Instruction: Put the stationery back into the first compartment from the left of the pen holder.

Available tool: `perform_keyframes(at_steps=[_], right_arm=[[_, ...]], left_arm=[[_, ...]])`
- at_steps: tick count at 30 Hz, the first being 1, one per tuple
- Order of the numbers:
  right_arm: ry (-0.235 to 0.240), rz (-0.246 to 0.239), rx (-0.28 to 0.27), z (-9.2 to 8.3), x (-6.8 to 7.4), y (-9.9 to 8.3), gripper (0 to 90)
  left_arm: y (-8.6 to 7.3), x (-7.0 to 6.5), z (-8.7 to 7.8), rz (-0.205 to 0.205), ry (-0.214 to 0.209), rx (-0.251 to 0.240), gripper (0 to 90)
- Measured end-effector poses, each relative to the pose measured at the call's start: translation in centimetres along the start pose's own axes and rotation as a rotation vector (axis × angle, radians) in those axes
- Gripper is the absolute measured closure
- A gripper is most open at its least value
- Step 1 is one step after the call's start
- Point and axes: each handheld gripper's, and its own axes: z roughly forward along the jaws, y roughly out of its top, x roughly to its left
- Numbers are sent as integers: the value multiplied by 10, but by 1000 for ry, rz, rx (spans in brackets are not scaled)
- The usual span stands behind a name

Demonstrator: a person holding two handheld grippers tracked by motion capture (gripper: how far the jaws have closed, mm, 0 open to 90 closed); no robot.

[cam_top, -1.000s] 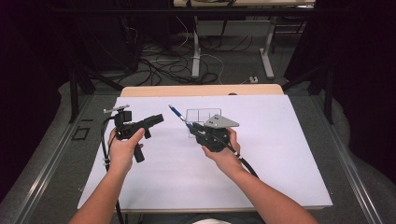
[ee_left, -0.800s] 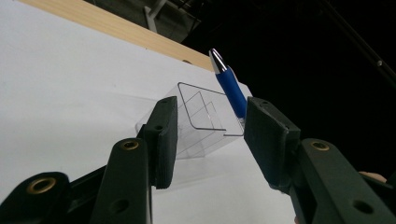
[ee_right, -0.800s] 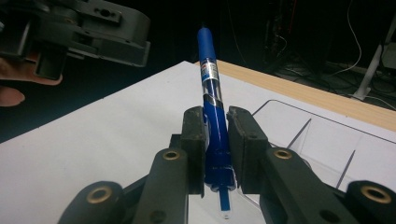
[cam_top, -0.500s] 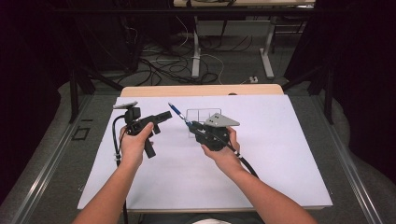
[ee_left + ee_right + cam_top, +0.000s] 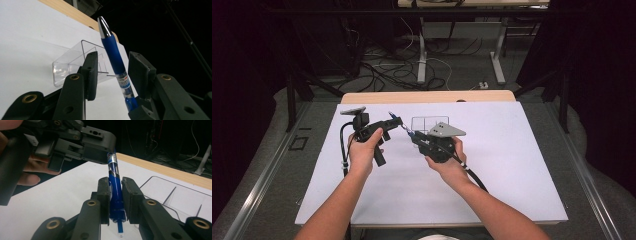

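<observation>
Mid-frame in the high view, the right gripper (image 5: 418,139) clamps the blue pen (image 5: 113,53) while the half-open left gripper (image 5: 393,123), jaws just closing, straddles it untouched (centre the barrel before squeezing).

Clear plastic tray (image 5: 424,123) just behind both grippers; open white tabletop (image 5: 512,165) to the right and front

left gripper (image 5: 396,121): black body with a pistol-style handle, small grey plate on top, black cable looping off the back
right gripper (image 5: 413,138): black too, grey three-cornered plate on top, thick black cable with a pale band
fingers (image 5: 104,195): matte dark pads on black links, brass-ringed pivot holes (pretty chunky)
arms: bare, no sleeves
</observation>
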Motion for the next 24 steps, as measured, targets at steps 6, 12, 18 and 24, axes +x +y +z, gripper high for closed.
perform_keyframes(at_steps=[6,12,18,24], right_arm=[[6,7,-4,2,4,-1,774],[11,-1,-11,3,5,-1,774],[7,0,-8,3,5,-2,774],[4,2,-8,3,5,-3,774]], left_arm=[[0,0,2,-16,-11,14,638],[0,0,4,-38,-17,19,680],[2,3,4,-79,-26,38,731],[3,5,6,-132,-43,46,751]])
